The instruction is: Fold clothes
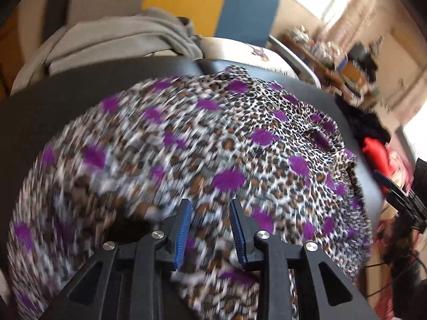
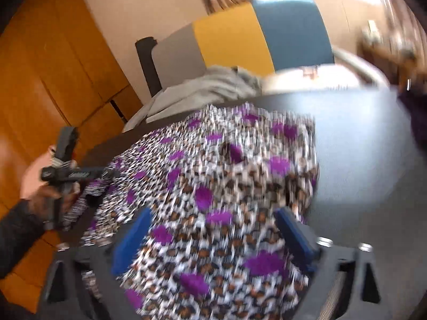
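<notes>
A leopard-print garment with purple spots (image 1: 213,144) lies spread on a dark table (image 1: 66,90); it also shows in the right wrist view (image 2: 226,186). My left gripper (image 1: 210,205) hovers over its near part, jaws partly open, with nothing between the blue pads (image 1: 184,229). My right gripper (image 2: 213,218) is wide open above the garment's near edge. The left gripper also shows at the left of the right wrist view (image 2: 80,173), by the garment's left edge. The right gripper's tip appears at the right edge of the left wrist view (image 1: 400,194). Both views are motion-blurred.
A pile of grey clothing (image 1: 114,40) lies behind the table, also in the right wrist view (image 2: 202,88). A chair back in grey, yellow and blue (image 2: 240,40) stands behind it. Orange cabinets (image 2: 40,80) are at left. Cluttered shelves (image 1: 333,58) and red items (image 1: 376,152) are at right.
</notes>
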`<state>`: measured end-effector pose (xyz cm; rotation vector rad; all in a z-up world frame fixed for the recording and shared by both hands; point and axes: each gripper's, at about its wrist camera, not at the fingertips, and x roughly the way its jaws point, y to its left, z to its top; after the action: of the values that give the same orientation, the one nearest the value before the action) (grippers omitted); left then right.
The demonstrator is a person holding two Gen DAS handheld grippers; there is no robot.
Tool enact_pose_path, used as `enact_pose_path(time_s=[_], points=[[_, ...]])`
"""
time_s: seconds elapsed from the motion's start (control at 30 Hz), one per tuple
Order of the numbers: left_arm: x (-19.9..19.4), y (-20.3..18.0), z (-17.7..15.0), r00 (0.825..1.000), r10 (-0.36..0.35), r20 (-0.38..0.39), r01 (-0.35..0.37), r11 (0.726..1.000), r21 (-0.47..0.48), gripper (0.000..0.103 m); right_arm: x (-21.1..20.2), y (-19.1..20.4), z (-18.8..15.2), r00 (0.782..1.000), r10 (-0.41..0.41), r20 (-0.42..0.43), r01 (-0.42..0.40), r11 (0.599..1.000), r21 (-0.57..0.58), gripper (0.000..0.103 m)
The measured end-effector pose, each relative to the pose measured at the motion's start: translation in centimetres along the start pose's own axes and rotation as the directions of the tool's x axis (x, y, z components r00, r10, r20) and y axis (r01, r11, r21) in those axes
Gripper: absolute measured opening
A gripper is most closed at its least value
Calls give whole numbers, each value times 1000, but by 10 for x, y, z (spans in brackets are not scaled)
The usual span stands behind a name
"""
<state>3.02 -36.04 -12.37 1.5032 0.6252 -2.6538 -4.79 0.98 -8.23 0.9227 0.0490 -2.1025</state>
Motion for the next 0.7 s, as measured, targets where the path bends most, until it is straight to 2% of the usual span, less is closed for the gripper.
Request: enact_pose_path(time_s=[0.03, 0.1, 0.2, 0.3, 0.37, 0.4, 0.43, 0.47, 0.5, 0.57, 0.6, 0.63, 0.67, 0.7], points=[[-5, 6, -8, 1000, -25, 9, 25, 999, -25, 32, 3, 7, 4, 999, -39, 12, 40, 998, -40, 103], [-9, 12, -18, 998, -58, 25, 59, 997, -54, 44, 17, 15, 15, 993, -118, -8, 117, 987, -107, 103], [-6, 13, -28, 995, -87, 45, 90, 993, -71, 45, 33, 4, 29, 989, -108, -101, 95, 988, -124, 103], [0, 8, -29, 995, -85, 58, 88, 995, -44, 45, 57, -6, 50, 980, -147, -132, 120, 973, -197, 103], [4, 0, -28, 996, -68, 64, 68, 998, -3, 42, 72, -15, 66, 977, -162, -140, 128, 967, -221, 100], [6, -5, -27, 996, -59, 67, 58, 998, 18, 33, 81, -20, 75, 975, -165, -149, 128, 965, -230, 97], [8, -9, -26, 996, -50, 70, 47, 998, 41, 30, 90, -24, 81, 972, -172, -161, 131, 962, -240, 92], [8, -16, -26, 997, -27, 70, 21, 996, 85, 17, 100, -27, 86, 967, -180, -180, 131, 959, -252, 90], [9, -22, -26, 998, -2, 70, -6, 993, 115, 7, 113, -28, 89, 958, -191, -212, 130, 954, -270, 84], [10, -31, -26, 997, 18, 73, -29, 986, 162, 5, 135, -31, 87, 938, -207, -280, 123, 949, -289, 69], [9, -31, -25, 997, 11, 74, -24, 985, 169, 3, 144, -33, 85, 928, -205, -310, 113, 950, -289, 53], [7, -30, -24, 997, 5, 83, -18, 987, 161, 3, 149, -34, 83, 924, -195, -328, 102, 955, -279, 43], [5, -29, -23, 996, -2, 91, -12, 988, 154, 2, 151, -35, 81, 924, -184, -336, 92, 958, -271, 41], [3, -28, -22, 995, -8, 99, -7, 989, 147, 2, 149, -34, 81, 930, -176, -324, 89, 960, -267, 22]])
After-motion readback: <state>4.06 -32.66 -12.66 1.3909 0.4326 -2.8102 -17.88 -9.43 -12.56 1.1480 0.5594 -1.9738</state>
